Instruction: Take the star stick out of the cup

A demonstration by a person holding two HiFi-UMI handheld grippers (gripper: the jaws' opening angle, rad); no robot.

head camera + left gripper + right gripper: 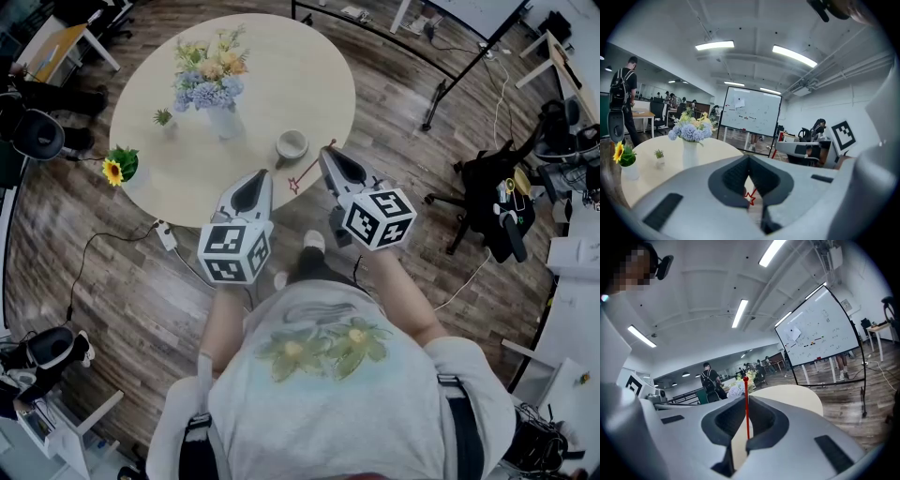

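A thin red star stick (309, 169) is clamped in my right gripper (324, 150), which is shut on it. The stick slants down-left, and its star end (293, 186) hangs over the table's near edge beside my left gripper (262, 173). In the right gripper view the stick (746, 413) stands upright between the closed jaws of my right gripper (746, 398). The pale cup (292, 143) stands on the round table (309, 75), just left of the right gripper's tip, and the stick is outside it. My left gripper (749, 158) looks shut and holds nothing; the star (751, 198) shows below its jaws.
On the table stand a white vase of flowers (214, 84), a tiny potted plant (163, 118) and a sunflower pot (117, 167). A power strip (167, 234) and cable lie on the wooden floor. A black office chair (497, 197) stands at the right. People stand far back (623, 103).
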